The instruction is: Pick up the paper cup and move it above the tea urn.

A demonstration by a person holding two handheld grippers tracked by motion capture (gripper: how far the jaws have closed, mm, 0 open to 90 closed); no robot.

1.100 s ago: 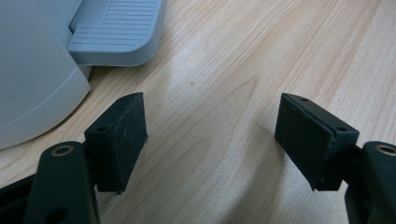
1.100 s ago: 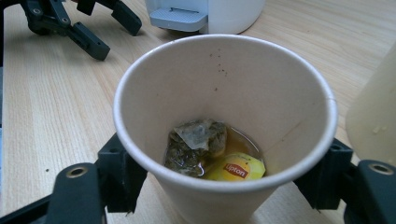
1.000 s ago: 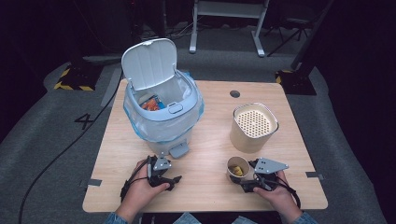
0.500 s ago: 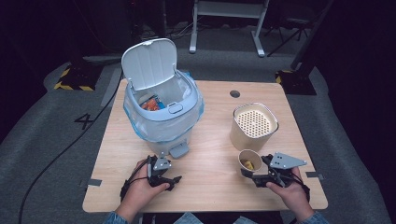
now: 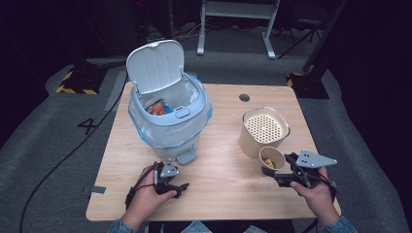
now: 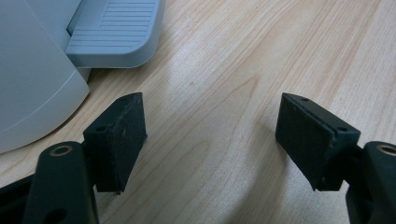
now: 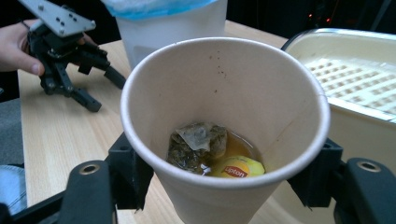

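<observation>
A paper cup [image 5: 271, 159] hangs tilted just above the table by the front of the beige container, with my right gripper [image 5: 275, 168] shut on its wall. Those jaws have just been closing, with the cup between them. In the right gripper view the cup [image 7: 224, 116] holds a wet tea bag [image 7: 196, 144], a yellow tag [image 7: 236, 169] and a little brown liquid. My left gripper [image 5: 182, 189] rests on the table near the front edge. Its jaws [image 6: 212, 130] stand open around bare wood.
A white pedal bin [image 5: 170, 121] with its lid up and a blue liner stands at the table's left. Its pedal [image 5: 186, 156] lies just beyond my left gripper. A beige container with a perforated insert [image 5: 265, 128] stands right of centre. The wooden table [image 5: 218, 194] ends close in front.
My right gripper has lifted the cup off the table and carried it to the right, beside the beige container. The left hand has stayed put.
</observation>
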